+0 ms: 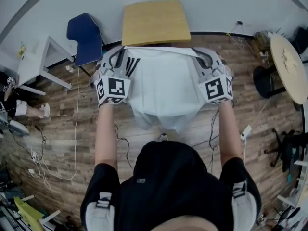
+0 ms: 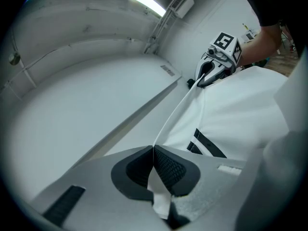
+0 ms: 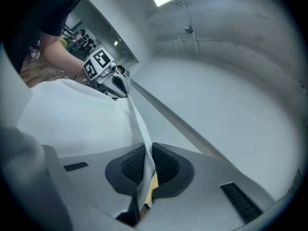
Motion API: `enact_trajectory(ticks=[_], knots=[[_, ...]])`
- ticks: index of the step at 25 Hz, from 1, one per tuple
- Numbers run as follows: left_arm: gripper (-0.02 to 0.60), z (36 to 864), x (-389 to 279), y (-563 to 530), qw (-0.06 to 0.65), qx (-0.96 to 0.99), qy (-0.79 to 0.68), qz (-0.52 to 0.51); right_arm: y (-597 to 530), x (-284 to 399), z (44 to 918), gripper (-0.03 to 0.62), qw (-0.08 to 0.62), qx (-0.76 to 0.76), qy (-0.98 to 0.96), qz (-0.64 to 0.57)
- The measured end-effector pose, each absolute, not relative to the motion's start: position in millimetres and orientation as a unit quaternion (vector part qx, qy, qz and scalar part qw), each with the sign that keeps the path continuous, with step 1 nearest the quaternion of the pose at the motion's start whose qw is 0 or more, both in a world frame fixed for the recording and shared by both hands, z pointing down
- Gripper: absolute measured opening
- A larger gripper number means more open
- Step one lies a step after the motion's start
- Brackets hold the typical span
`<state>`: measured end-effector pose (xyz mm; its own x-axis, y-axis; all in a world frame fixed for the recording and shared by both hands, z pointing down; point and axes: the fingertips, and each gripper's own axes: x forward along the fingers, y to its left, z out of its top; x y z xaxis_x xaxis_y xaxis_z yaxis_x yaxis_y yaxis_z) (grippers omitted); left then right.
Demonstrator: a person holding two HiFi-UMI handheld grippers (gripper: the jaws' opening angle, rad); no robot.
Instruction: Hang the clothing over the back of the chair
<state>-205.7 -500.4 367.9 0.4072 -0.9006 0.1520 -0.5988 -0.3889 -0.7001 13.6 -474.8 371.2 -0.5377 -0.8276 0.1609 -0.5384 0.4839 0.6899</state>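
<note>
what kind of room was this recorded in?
Probably a lab or office workroom: loose cables trail across the wood-plank floor, with a round table at right and a blue chair beside a wooden chair.

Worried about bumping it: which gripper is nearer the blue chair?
Left. The left gripper is close beside the blue chair; the right gripper is across the white garment.

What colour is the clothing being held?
The clothing is white with black stripes; clearest in the head view.
</note>
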Motion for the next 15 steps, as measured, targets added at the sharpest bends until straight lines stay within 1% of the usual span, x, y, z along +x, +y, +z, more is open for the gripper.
enact_trajectory(ticks=[2, 5, 10, 13, 15], knots=[[0.003, 383, -205, -503, 0.272, -0.794, 0.471, -0.272, -480, 14, 387, -0.003, 0.252, 0.408, -0.831, -0.281], [0.002, 402, -203, -508, 0.258, -0.801, 0.464, -0.277, -484, 17, 398, -0.003, 0.239, 0.404, -0.848, -0.245], [0.003, 413, -202, -512, 0.235, -0.816, 0.455, -0.268, -489, 18, 407, -0.002, 0.241, 0.384, -0.867, -0.207], [0.003, 418, -200, -515, 0.237, -0.819, 0.445, -0.275, -491, 20, 412, 0.001, 0.244, 0.376, -0.873, -0.192], [0.005, 420, -201, -517, 0.24, -0.819, 0.44, -0.28, -492, 19, 414, 0.018, 0.248, 0.372, -0.875, -0.188]])
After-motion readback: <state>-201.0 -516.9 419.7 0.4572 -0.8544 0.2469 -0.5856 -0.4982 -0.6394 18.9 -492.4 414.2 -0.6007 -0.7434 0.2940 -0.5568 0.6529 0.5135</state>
